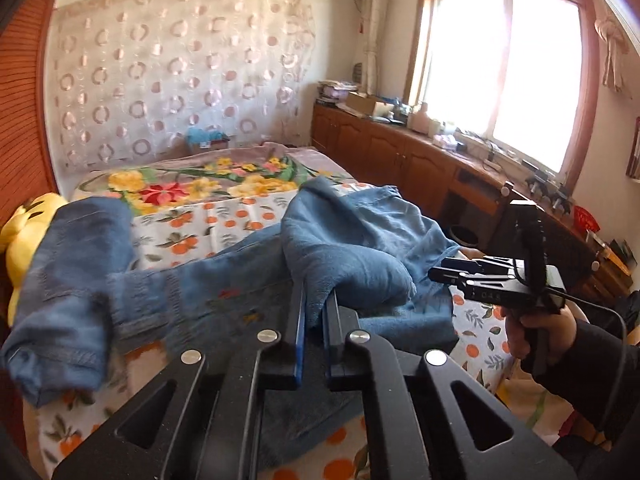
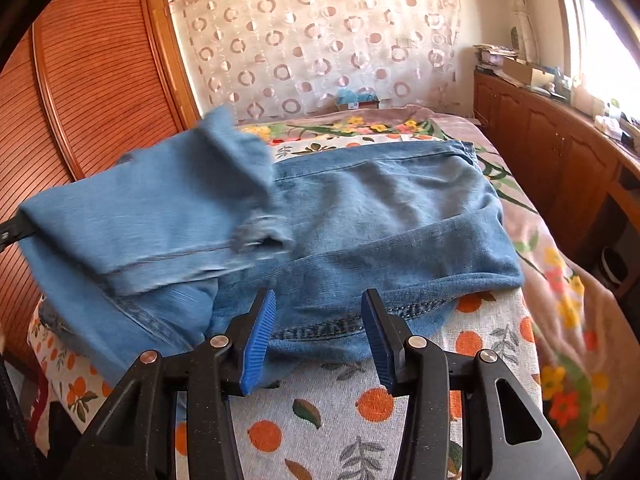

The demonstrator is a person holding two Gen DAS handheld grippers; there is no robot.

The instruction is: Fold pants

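Note:
Blue denim pants (image 2: 380, 216) lie across the bed on an orange-print sheet (image 2: 340, 408). In the left wrist view, my left gripper (image 1: 316, 304) is shut on a raised fold of the pants (image 1: 352, 248), with cloth bunched over its tips. One pant leg (image 1: 68, 280) hangs lifted and blurred at the left. My right gripper (image 2: 320, 320) stands open low over the near stitched edge of the pants, and its blue pads (image 2: 260, 336) do not press the cloth. The left wrist view shows the right gripper (image 1: 444, 272) at the right, held by a hand (image 1: 536, 328).
A floral blanket (image 2: 560, 280) covers the far and right parts of the bed. Wooden cabinets (image 2: 552, 160) with clutter on top run under the window at the right. A slatted wooden wardrobe (image 2: 100, 80) stands at the left. A yellow plush toy (image 1: 24, 240) lies by the bed's left edge.

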